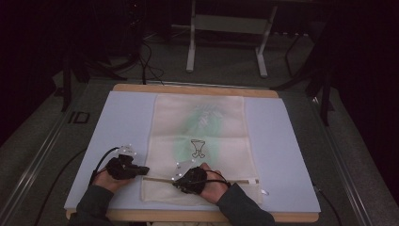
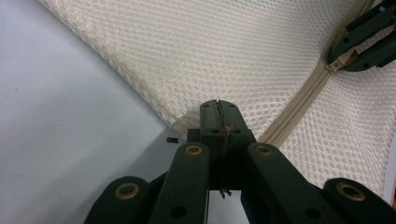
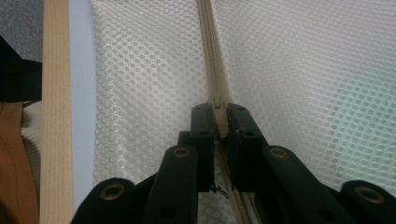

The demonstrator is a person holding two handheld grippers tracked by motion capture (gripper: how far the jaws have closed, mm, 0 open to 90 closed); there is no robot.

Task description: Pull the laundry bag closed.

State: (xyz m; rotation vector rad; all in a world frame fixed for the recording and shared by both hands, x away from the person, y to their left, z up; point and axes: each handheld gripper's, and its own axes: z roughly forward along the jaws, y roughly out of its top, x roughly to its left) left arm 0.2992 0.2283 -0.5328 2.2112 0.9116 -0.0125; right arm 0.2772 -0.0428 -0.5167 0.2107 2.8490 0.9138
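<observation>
A cream mesh bag (image 1: 200, 141) lies flat on the pale mat, with a green garment faintly visible inside. Its zipper (image 1: 235, 180) runs across the near end. My left gripper (image 1: 144, 170) is at the bag's left edge. In the left gripper view, the left gripper (image 2: 218, 106) is shut on the mesh bag (image 2: 224, 56) where the zipper (image 2: 299, 100) ends. My right gripper (image 1: 176, 181) sits on the zipper line a little to the right. In its own view, the right gripper (image 3: 220, 113) is shut on the zipper pull (image 3: 219, 103). The left gripper view shows the right gripper (image 2: 337, 59) at the top right.
The pale mat (image 1: 117, 127) covers a wooden table (image 1: 195, 88), whose front edge (image 3: 56, 116) runs close beside the bag. A small clear object (image 1: 264, 192) lies on the mat by the bag's near right corner. Cables and a white table frame (image 1: 226, 42) stand on the floor beyond.
</observation>
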